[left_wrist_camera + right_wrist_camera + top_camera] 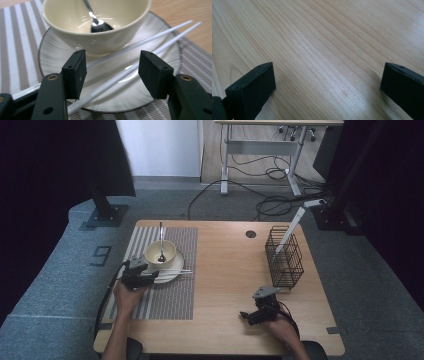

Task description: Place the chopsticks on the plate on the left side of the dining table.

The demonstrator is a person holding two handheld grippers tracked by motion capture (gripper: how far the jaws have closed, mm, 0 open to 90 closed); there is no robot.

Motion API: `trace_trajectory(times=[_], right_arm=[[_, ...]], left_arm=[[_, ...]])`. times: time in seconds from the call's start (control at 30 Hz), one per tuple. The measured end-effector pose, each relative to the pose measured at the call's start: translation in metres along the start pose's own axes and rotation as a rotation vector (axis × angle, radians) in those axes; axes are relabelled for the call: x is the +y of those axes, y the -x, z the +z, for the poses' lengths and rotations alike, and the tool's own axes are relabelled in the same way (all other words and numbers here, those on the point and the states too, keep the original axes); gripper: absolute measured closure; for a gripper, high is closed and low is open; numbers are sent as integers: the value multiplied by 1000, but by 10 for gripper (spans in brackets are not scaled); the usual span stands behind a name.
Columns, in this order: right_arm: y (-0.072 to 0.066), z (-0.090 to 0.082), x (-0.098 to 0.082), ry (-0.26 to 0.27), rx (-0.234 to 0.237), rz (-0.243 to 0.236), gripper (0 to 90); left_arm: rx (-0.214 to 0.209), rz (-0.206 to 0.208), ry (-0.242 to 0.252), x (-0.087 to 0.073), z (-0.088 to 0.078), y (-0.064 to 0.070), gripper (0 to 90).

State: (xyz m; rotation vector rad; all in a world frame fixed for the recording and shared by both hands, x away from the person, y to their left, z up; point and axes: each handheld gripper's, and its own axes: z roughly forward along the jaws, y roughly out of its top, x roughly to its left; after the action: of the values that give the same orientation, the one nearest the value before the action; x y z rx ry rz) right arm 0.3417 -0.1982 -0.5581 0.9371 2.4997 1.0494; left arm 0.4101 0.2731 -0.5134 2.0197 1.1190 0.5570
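Observation:
A cream bowl (160, 252) (105, 42) holding a metal spoon (161, 240) (100, 26) stands on a white plate (175, 265) (55, 55). A pair of white chopsticks (177, 271) (160, 33) lies across the plate in front of the bowl. My left gripper (150, 274) (112, 70) hovers low at the plate's near rim, open, with the chopsticks running between its jaws; the pads do not press on them. My right gripper (245, 316) (327, 82) rests open over bare wooden table (324, 37) near the front right, nothing between its fingers.
A striped placemat (170, 295) lies under the plate. A black wire basket (284, 257) stands at the right with a long white utensil (291, 227) leaning out of it. A round cable hole (251, 234) is at the table's back edge.

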Motion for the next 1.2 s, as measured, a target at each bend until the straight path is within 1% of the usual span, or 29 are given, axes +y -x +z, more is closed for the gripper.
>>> trace_trajectory(times=[0.07, 0.13, 0.23, 0.33, 0.43, 0.53, 0.6, 0.67, 0.8, 1.03, 1.1, 1.2], right_arm=[[0, 0, 0, 0, 0, 0, 0], [0, 0, 0, 0, 0, 0, 0], [0, 0, 0, 0, 0, 0, 0], [0, 0, 0, 0, 0, 0, 0], [0, 0, 0, 0, 0, 0, 0], [0, 0, 0, 0, 0, 0, 0], [0, 0, 0, 0, 0, 0, 0], [0, 0, 0, 0, 0, 0, 0], [0, 0, 0, 0, 0, 0, 0], [0, 0, 0, 0, 0, 0, 0], [0, 0, 0, 0, 0, 0, 0], [0, 0, 0, 0, 0, 0, 0]], left_arm=[[-16, 5, 4, 0, -2, 4, 355], [-35, -1, 9, -1, -3, 6, 317], [-79, -17, 26, -3, -4, 8, 270], [-126, -31, 43, -7, -3, 11, 198], [-148, -28, 43, -8, -3, 15, 153], [-201, -31, 55, -9, -3, 20, 134], [-242, -51, 75, -9, -1, 23, 103], [-262, -56, 86, -9, 1, 25, 70], [-269, -29, 74, -11, 7, 31, 2], [-262, -11, 58, -12, 14, 35, 0], [-250, -2, 47, -11, 18, 35, 0], [-240, -2, 40, -10, 21, 35, 0]])
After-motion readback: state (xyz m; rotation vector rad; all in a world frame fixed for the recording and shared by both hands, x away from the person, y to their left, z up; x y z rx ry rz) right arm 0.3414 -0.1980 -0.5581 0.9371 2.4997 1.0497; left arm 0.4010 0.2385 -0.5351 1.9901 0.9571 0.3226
